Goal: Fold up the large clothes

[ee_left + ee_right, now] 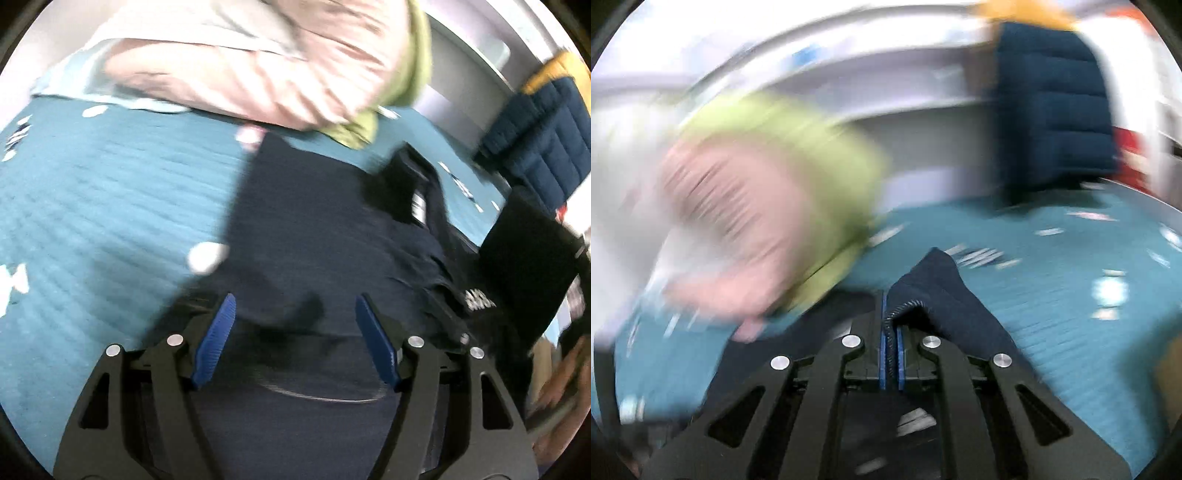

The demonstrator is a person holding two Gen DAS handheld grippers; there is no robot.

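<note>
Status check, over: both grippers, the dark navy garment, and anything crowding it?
Left gripper open above the dark navy garment. Right gripper shut on its stitched hem. Pink and green clothes pile beside it on the teal bedspread.

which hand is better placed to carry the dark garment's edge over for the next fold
Right. The right tool is already shut on the hem of the navy garment, lifting it off the teal bedspread. The left tool is open above the garment, gripping nothing.

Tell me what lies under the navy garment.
The navy garment lies spread on a teal bedspread, which shows around it. Whatever is directly beneath the cloth is covered. One edge is lifted off the bed, pinched in the right gripper.
</note>
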